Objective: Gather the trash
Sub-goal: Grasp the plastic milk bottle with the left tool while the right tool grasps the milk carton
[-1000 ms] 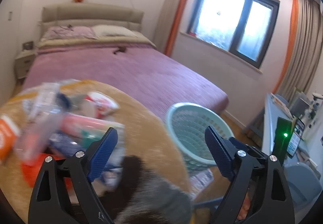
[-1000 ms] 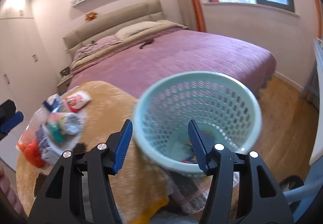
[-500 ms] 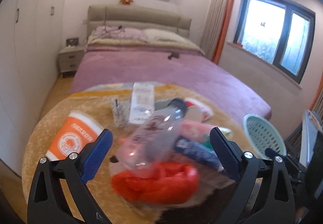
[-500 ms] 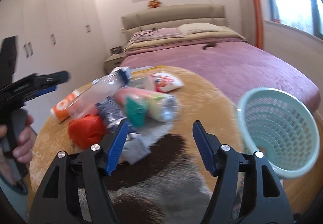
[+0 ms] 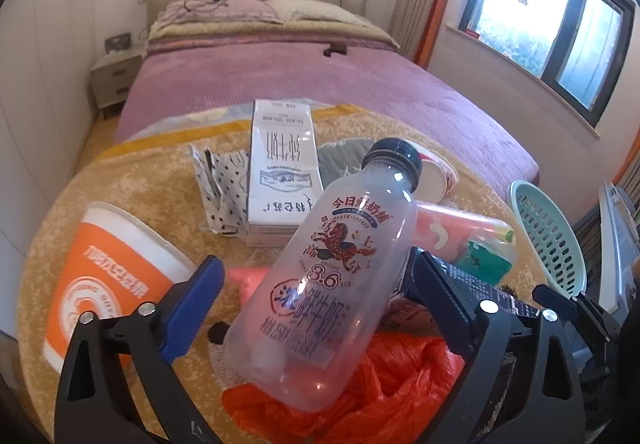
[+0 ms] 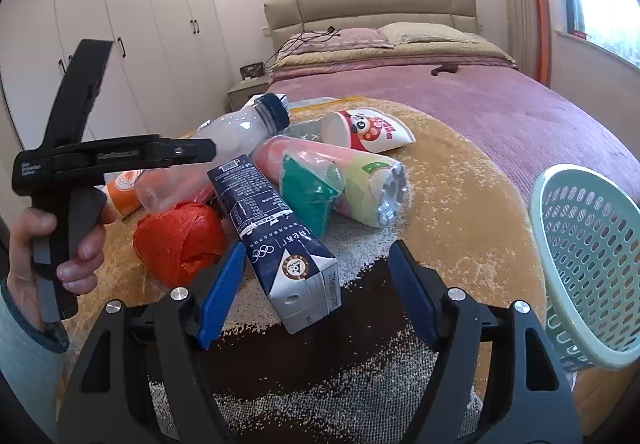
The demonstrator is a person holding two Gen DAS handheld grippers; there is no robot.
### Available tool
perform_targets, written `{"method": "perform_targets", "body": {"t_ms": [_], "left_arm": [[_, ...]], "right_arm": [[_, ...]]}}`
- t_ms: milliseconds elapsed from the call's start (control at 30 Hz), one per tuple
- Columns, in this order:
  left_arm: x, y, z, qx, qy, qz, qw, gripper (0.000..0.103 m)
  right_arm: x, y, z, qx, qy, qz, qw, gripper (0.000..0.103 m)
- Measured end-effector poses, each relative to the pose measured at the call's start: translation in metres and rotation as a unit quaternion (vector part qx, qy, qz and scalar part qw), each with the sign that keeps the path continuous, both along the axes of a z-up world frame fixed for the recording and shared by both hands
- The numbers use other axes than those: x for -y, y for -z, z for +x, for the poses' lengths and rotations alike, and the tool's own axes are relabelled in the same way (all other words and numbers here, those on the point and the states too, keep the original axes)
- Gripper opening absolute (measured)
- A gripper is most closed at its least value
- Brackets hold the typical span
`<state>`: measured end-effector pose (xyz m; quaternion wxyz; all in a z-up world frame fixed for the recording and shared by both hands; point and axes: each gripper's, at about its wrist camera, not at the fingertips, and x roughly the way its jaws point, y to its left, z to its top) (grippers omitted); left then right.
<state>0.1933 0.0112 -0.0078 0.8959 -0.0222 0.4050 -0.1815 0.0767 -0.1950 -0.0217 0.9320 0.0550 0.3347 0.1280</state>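
Observation:
Trash lies piled on a round furry rug (image 6: pixel 460 204). My left gripper (image 5: pixel 314 304) is open and its jaws are closing. A clear milk bottle (image 5: pixel 320 284) with a dark cap lies between them on a red plastic bag (image 5: pixel 384 384), and the pads stand apart from it. My right gripper (image 6: pixel 316 276) is open, its jaws opening, and the near end of a navy drink carton (image 6: pixel 276 240) lies just ahead of them, untouched. An orange paper cup (image 5: pixel 104 276), a white carton (image 5: pixel 282 164), a panda cup (image 6: pixel 372 130) and a coloured bottle (image 6: pixel 344 184) lie around.
A pale green mesh basket (image 6: pixel 592 264) stands at the rug's right edge. A bed with a purple cover (image 6: pixel 500 112) fills the space behind. White wardrobes (image 6: pixel 120 24) line the left wall. A hand (image 6: pixel 40 256) holds the left gripper's handle.
Both views have swung from the basket to the trash pile. The left gripper has dropped down around the clear bottle. The right gripper's jaws have spread and come near the navy carton.

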Motion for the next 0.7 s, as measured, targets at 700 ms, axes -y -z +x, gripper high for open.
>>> {"method": "perform_targets", "body": {"t_ms": [700], "left_arm": [[-0.016, -0.025, -0.027, 0.032, -0.022, -0.042, 0.9984, 0.055]], "right_arm": [[-0.027, -0.006, -0.020, 0.021, -0.048, -0.048, 0.997, 0.037]]}}
